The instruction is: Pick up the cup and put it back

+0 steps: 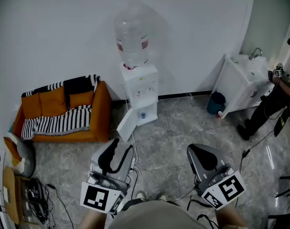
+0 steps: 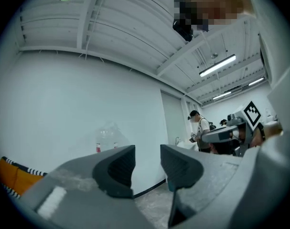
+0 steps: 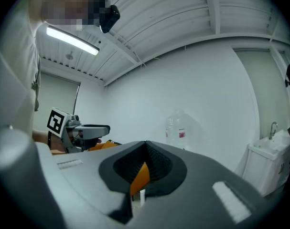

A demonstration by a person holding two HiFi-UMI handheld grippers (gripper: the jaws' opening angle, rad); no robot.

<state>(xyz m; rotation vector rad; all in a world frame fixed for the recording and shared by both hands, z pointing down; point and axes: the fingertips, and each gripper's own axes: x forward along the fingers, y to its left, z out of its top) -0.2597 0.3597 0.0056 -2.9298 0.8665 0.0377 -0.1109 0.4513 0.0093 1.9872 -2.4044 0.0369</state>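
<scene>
A white water dispenser (image 1: 141, 90) with a large clear bottle (image 1: 131, 41) stands against the far wall. Its lower door (image 1: 125, 125) hangs open, and a small blue cup (image 1: 143, 114) sits inside that compartment. My left gripper (image 1: 122, 148) is held low over the floor, well short of the dispenser. In the left gripper view the left gripper (image 2: 147, 168) has a clear gap between its jaws with nothing in it. My right gripper (image 1: 196, 150) is beside it to the right. The right gripper (image 3: 145, 149) has its tips together and holds nothing.
An orange sofa (image 1: 101, 109) with a striped blanket (image 1: 56, 122) stands left of the dispenser. A white sink cabinet (image 1: 242, 82), a teal bin (image 1: 215, 102) and a person (image 1: 273, 101) are at the right. Cables (image 1: 137, 175) lie on the floor near my feet, with clutter (image 1: 20, 190) at the left edge.
</scene>
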